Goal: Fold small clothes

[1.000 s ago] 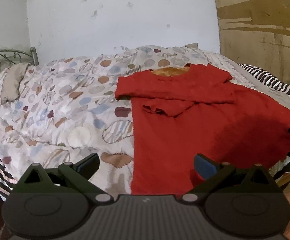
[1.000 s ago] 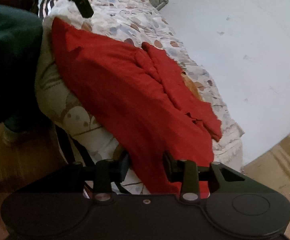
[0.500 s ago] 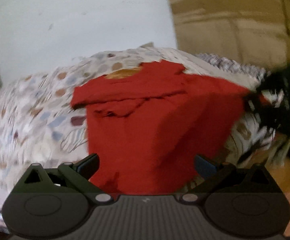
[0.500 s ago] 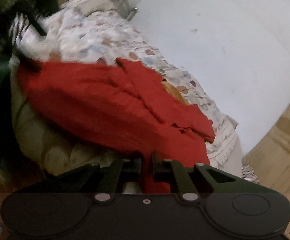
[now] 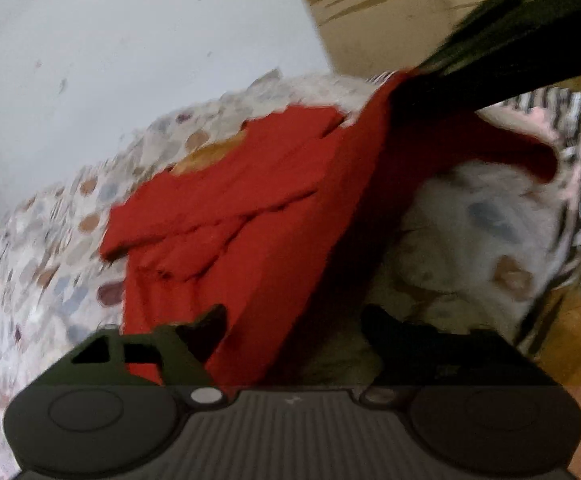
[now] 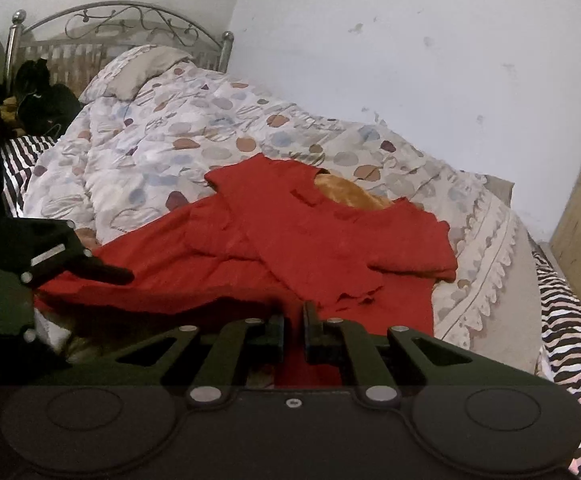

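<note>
A red shirt (image 6: 314,240) lies on the patterned quilt (image 6: 178,136), sleeves folded across its chest. My right gripper (image 6: 293,320) is shut on the shirt's bottom hem and lifts that corner. In the left wrist view the shirt (image 5: 250,216) is blurred, its right side raised under the dark right gripper (image 5: 490,52). My left gripper (image 5: 294,320) is open around the lower left hem, with red cloth between its fingers. It also shows at the left of the right wrist view (image 6: 90,268).
An orange cloth (image 6: 346,194) peeks out at the shirt's neck. A metal headboard (image 6: 118,24) and pillow (image 6: 138,68) stand at the far end. A striped sheet (image 6: 562,320) hangs at the bed's right edge. A white wall (image 6: 410,48) runs behind.
My right gripper shut on the shirt's hem and raised it. My left gripper moved right, onto the lower hem, still open. Both views swung and tilted.
</note>
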Motion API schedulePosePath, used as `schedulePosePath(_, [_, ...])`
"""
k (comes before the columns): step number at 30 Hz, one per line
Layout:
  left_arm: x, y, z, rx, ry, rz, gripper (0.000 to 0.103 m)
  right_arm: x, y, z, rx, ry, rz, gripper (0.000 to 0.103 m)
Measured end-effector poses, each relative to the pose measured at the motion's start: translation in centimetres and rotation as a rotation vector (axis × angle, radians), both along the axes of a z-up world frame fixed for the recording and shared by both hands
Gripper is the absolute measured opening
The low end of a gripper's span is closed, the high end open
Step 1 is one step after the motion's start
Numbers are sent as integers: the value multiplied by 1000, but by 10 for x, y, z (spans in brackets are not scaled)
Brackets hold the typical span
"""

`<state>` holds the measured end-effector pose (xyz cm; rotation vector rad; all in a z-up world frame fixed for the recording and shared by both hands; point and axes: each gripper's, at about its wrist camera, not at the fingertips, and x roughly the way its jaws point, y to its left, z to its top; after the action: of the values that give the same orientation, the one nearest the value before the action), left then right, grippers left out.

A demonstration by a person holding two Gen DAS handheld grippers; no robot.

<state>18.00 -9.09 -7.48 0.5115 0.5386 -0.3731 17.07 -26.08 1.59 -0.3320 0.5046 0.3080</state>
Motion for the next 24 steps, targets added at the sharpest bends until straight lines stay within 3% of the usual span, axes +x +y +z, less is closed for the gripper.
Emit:
schedulePosePath(2, [6, 12, -2, 27, 13, 37, 47, -1, -1, 2, -2, -5, 0, 8])
schedulePosePath(3, [10, 18, -3, 43, 27, 54, 43, -2, -1, 2, -1, -6, -1, 8])
schedulePosePath(11, [4, 73, -8, 106, 50, 136, 39, 0, -2, -4, 28, -20, -36, 8])
schedulePosePath(17, [1, 102, 11, -27, 58, 134, 14, -8, -4, -12, -1, -19, -19, 8])
schedulePosePath(24, [27, 105, 55, -114, -9, 95, 9, -17, -10, -30, -24, 30, -41, 12])
